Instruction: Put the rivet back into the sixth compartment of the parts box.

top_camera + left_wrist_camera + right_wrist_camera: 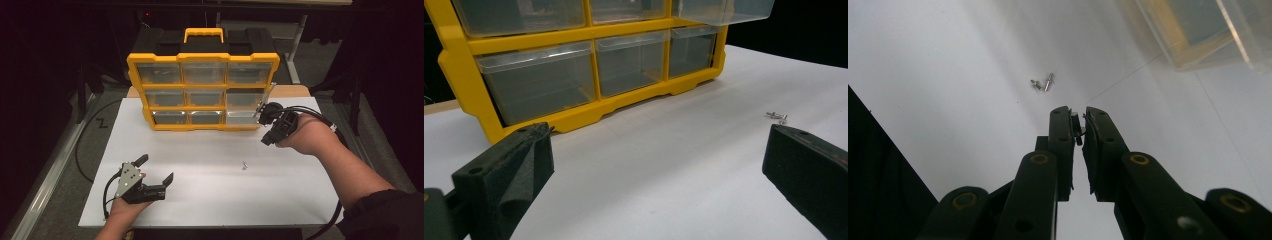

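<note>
High view: we see right gripper (265,131) beside organizer (202,92) lower right corner, near its pulled-out drawer (243,96); loose screws (244,165) on table (210,200) in front of organizer.

Left gripper view: our left gripper (654,170) jaws spread, empty, facing organizer front.

Right gripper view: jaws pinching small screw (1077,131). We should keep squeeze steady, carry it over drawer, release low.

The high view looks forward and down from above the person's side onto the white table (210,200) and the yellow organizer (202,90). The left gripper view sits low, close to the tabletop, facing that organizer (574,65). The right gripper view looks steeply down from close range. All three share the small screws (244,165) (777,117) (1043,83).
</note>
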The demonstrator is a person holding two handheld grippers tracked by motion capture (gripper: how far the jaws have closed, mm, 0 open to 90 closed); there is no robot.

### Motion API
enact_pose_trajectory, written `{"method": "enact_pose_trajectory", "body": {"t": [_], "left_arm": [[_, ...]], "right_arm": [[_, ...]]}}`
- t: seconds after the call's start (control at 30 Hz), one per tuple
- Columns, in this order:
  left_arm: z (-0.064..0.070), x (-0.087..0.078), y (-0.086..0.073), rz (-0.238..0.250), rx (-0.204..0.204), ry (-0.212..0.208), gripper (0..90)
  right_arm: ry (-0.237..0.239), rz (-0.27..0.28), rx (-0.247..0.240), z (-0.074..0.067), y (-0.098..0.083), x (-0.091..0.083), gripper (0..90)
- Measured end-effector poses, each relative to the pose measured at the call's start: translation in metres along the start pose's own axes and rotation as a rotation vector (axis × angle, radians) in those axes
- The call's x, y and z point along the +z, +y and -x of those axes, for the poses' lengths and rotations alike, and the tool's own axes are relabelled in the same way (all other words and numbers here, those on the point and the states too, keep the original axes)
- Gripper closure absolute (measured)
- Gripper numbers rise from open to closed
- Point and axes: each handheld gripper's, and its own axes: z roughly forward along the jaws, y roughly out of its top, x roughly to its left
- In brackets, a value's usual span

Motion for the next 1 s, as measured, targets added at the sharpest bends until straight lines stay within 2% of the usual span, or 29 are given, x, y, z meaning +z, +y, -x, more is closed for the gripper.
{"method": "enact_pose_trajectory", "body": {"t": [0.63,1.0], "left_arm": [[0.000,0.000,0.000,0.000,-0.001,-0.003,0.8],[0.000,0.000,0.000,0.004,-0.003,-0.003,0.9]], "right_arm": [[-0.041,0.006,0.013,0.011,0.017,-0.031,84.7],[-0.058,0.007,0.021,0.019,0.029,-0.038,84.7]]}}
